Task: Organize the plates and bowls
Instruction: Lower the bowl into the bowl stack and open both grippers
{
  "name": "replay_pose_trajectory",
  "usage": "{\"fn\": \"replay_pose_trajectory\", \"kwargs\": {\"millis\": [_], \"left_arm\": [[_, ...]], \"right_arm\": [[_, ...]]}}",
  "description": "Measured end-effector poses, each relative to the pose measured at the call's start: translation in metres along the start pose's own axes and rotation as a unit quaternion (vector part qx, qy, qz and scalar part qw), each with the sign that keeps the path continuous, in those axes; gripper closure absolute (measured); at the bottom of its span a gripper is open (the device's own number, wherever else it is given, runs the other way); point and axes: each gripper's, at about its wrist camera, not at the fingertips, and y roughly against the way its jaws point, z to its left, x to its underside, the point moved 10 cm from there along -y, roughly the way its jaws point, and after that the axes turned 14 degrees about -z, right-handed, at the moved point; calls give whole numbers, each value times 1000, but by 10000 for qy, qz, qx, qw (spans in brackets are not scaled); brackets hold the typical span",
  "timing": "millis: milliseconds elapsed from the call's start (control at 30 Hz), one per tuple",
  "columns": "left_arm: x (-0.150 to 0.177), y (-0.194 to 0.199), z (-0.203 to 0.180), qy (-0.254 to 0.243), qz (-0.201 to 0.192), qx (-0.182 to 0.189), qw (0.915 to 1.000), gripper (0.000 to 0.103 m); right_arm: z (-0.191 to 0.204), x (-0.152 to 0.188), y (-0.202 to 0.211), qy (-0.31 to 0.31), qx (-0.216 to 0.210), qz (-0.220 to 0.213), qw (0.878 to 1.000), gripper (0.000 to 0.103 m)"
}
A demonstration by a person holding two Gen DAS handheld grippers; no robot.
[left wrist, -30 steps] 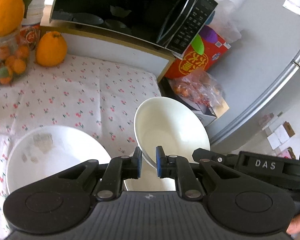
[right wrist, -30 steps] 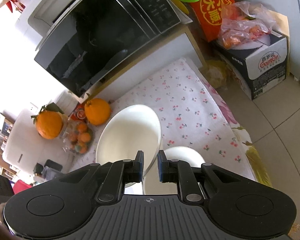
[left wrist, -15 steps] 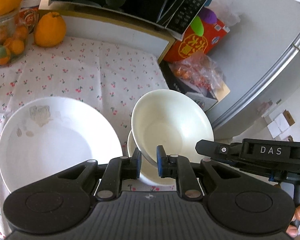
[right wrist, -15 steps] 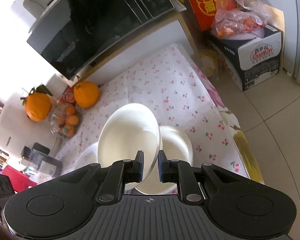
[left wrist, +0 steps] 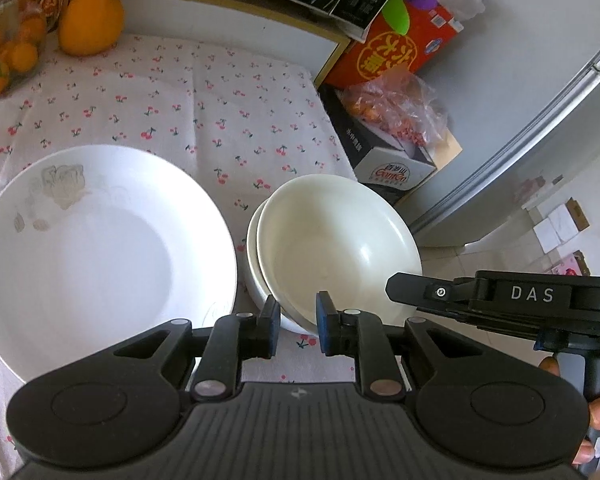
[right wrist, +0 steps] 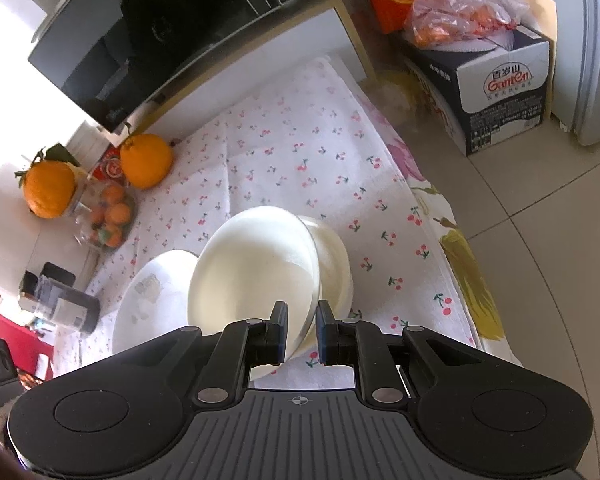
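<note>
The left gripper [left wrist: 298,325] has its blue-padded fingers a little apart, straddling the near rim of the upper cream-white ceramic bowl [left wrist: 336,248]; the gap looks wider than the rim, and whether the pads press on it cannot be told. That bowl sits tilted inside a second white ceramic bowl [left wrist: 256,264], of which only the left edge shows, on the cherry-print white tablecloth [left wrist: 204,120]. The right gripper [right wrist: 302,330] likewise has its fingers slightly parted on either side of the upper bowl's rim [right wrist: 256,268], one pad inside and one outside, and firm contact is hard to make out. From this view the lower bowl [right wrist: 336,264] peeks out to the right. Just beside the stack lies a large white shallow plate with a faint grey flower print [left wrist: 96,256], its near edge hidden behind the left gripper's body. In the left view the right gripper's black housing cuts in from the right edge. At the table's far corner a clear jar holding small oranges [left wrist: 4,56] is cut off by the frame, with a big orange citrus fruit [left wrist: 90,20] next to it, below a black microwave [right wrist: 160,32]
</note>
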Motion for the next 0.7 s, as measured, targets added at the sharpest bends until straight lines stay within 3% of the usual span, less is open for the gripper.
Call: {"fn": "replay_pose_trajectory", "kwargs": {"millis": [367, 500, 633, 700], "left_arm": [[2, -1, -2, -562, -126, -119, 9983, 77], [2, 1, -4, -746, -257, -94, 9968, 55], [1, 4, -9, -979, -425, -11, 9943, 32], [2, 5, -10, -1093, -516, 14, 9927, 25]], "right_arm": [[-1, -2, 0, 263, 103, -68, 9996, 85], [-1, -3, 1, 285, 75, -55, 9996, 84], [-1, -6, 3, 264, 46, -99, 9996, 63], [-2, -8, 4, 309, 41, -154, 9994, 51]]}}
